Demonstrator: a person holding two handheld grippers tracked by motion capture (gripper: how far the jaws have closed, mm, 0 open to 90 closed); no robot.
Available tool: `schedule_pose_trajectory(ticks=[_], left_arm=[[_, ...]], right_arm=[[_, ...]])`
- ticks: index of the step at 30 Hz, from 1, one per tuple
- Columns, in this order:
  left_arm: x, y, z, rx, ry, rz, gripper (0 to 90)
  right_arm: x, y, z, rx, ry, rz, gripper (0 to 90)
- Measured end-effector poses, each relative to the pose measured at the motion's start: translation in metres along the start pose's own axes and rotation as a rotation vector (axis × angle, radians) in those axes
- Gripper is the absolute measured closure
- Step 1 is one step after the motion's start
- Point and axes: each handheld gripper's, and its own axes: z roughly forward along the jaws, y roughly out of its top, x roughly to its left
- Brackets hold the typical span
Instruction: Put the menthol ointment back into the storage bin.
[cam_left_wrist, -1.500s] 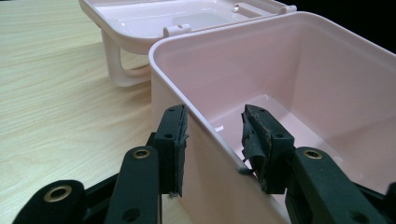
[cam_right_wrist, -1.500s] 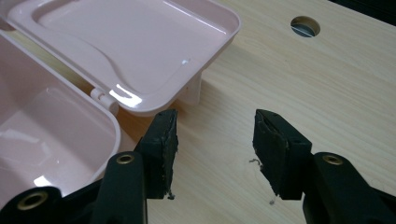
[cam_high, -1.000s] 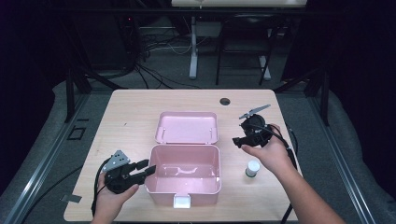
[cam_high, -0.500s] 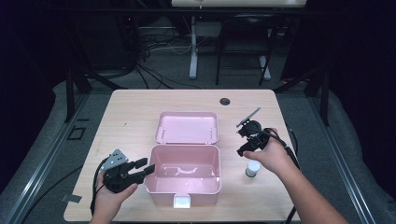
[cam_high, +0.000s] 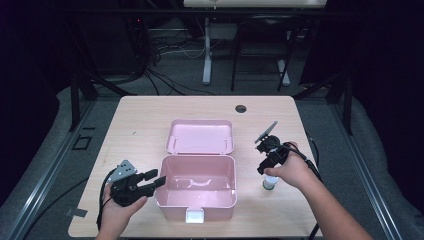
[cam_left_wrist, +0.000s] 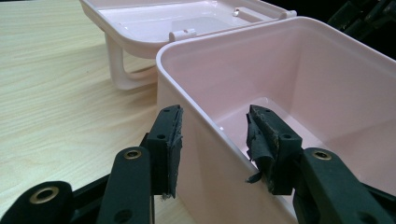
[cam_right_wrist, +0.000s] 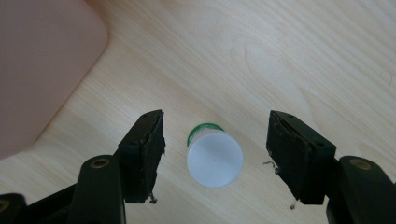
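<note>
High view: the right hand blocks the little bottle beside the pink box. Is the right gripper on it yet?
Observer: No. In the right gripper view, the white-capped bottle stands upright between the right gripper's jaws. They have just been opening, and neither pad touches it.
Operator: Is the left gripper clamping the box?
Observer: No. The left gripper straddles the pink box's wall with one pad outside and one inside. The jaws are wide, have just been opening, and are not squeezing the wall.
</note>
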Motion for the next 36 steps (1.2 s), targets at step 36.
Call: schedule_pose_trajectory(ticks=[36], left_arm=[[0.000,-0.001,0.001,-0.002,-0.007,-0.010,54.4]], right_arm=[[-0.013,-0.015,0.033,0.111,0.054,0.067,43.9]])
